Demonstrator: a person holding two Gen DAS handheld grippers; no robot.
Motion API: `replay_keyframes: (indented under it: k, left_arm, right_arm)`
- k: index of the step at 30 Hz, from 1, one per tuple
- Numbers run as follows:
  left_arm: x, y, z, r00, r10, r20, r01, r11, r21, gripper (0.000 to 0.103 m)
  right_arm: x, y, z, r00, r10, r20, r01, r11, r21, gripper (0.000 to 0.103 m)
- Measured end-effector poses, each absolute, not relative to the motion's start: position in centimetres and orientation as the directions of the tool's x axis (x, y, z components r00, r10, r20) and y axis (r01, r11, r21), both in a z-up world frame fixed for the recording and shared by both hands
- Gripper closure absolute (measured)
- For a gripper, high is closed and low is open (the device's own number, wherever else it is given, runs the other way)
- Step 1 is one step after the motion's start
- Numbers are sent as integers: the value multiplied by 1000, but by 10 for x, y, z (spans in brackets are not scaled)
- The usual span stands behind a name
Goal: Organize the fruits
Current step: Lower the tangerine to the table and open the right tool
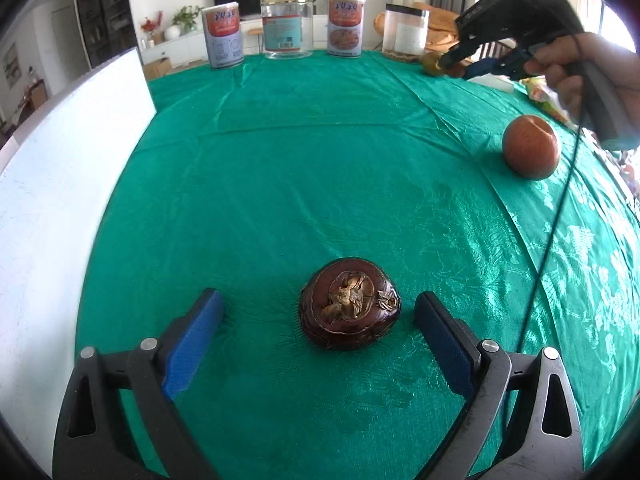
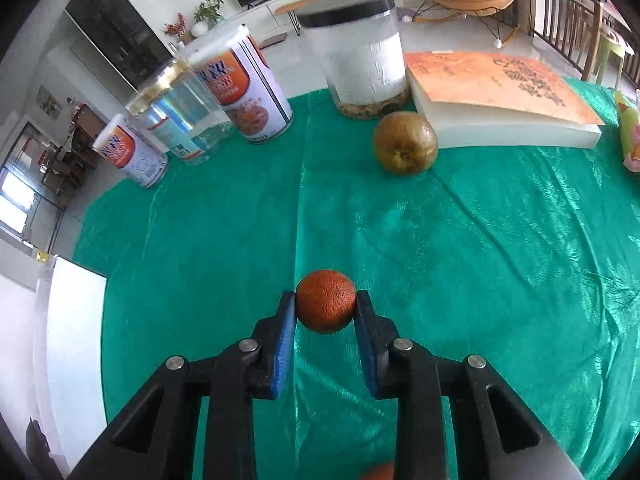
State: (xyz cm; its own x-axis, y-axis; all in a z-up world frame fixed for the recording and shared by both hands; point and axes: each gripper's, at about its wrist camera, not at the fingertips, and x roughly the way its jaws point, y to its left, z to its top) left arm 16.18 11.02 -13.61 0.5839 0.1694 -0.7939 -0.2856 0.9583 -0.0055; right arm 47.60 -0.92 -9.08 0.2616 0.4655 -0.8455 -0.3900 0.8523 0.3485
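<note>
— Clamped between the blue pads of the right gripper (image 2: pixel 325 307) is a small round orange fruit with pitted skin (image 2: pixel 326 306); it is held clear above the shiny green tablecloth (image 2: pixel 460 240). How many fruits are counted?

— Four are seen in all. Besides the one held, a dull olive-green round fruit (image 2: pixel 405 143) is found on the cloth, just beside a thick white-edged book with an orange cover (image 2: pixel 500 92). A larger reddish-orange round fruit (image 1: pixel 530 147) is seen near the right edge in the left wrist view. A dark brown glossy fruit with a dried tan calyx on top (image 1: pixel 349 307) is set between the wide-spread fingers of the left gripper (image 1: pixel 319 310), which is left released; neither pad is touching it.

— And the containers?

— Four are lined up at the far edge: two printed orange-and-white cans (image 2: pixel 248 92), one clear jar with a gold rim (image 2: pixel 180 116) and one clear jar with a black lid (image 2: pixel 366 60).

— How are the hands posed?

— Both grippers are pitched steeply downward. The right one is gripped at its handle by a hand (image 1: pixel 568 76), raised above the far right of the table, with a cable (image 1: pixel 552 220) hanging from it.
</note>
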Motion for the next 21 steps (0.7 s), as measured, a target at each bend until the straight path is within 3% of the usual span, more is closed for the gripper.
replay_keyframes:
  k: [6, 9, 16, 19, 21]
  left_arm:
    - [162, 110, -136, 584, 170, -794, -286, 958, -5, 6]
    - [162, 110, -136, 584, 171, -794, -286, 958, -4, 6]
    - [162, 110, -136, 583, 172, -794, -286, 958, -3, 6]
    - [162, 110, -136, 583, 172, -794, -286, 958, -3, 6]
    - [162, 110, -136, 583, 172, -794, -286, 958, -3, 5]
  right_arm:
    - [385, -98, -39, 330, 463, -823, -473, 835, 281, 74]
    - [328, -144, -59, 367, 381, -849, -462, 866, 189, 74]
    - [261, -201, -126, 401, 335, -853, -415, 896, 157, 73]
    - [255, -197, -132, 450, 331, -830, -437, 892, 119, 60]
    - [255, -191, -133, 459, 325, -827, -452, 887, 98, 35]
